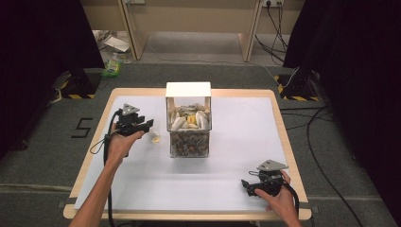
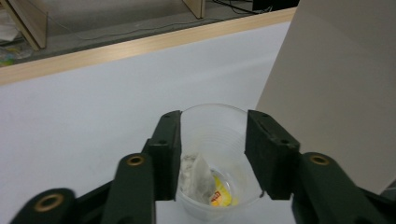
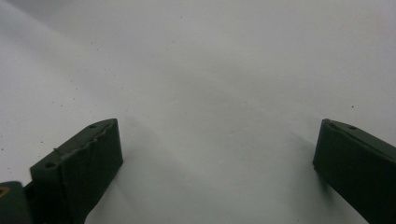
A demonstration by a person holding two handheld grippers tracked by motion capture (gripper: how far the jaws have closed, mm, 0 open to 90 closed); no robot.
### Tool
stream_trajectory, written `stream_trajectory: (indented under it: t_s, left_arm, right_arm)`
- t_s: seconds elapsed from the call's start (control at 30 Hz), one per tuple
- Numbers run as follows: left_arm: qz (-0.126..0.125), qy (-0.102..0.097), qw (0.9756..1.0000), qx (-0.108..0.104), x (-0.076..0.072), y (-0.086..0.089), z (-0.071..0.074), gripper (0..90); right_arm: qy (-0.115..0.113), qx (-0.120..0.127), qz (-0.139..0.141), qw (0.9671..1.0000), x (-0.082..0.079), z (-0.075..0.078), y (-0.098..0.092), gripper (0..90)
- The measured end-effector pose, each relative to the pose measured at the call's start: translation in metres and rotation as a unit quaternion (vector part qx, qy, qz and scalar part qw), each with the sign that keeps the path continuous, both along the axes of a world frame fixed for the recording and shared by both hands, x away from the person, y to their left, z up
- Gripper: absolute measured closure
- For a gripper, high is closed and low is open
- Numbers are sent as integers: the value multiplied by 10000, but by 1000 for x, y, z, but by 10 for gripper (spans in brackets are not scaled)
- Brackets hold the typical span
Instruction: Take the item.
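Both jaws of the left tongs [image 2: 212, 154] stood half open around the clear plastic cup [image 2: 217, 158] at lower centre, apparently not pressing it; the right tongs [image 3: 217, 158] gaped empty, far away.

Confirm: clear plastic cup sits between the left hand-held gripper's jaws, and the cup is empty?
Not empty. The left gripper view shows a tea bag with a yellow tag lying in the clear plastic cup. The cup does sit between the jaws of the left hand-held gripper.
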State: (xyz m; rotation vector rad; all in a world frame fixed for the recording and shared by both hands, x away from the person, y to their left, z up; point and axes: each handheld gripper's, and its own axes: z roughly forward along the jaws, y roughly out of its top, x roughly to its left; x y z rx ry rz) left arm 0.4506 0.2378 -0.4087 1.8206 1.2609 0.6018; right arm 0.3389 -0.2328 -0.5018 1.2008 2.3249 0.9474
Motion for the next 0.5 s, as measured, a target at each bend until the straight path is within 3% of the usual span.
stream_trajectory:
  t_s: [0.23,0.5]
  left_arm:
    - [-11,47,10000,-48,-6,3,8,387]
    - [-123,60,9998,-141,-12,3,12,281]
  right_arm:
    - [4,4,-4,10000,0,0,0,18]
    - [13,9,-16,10000,0,0,0,18]
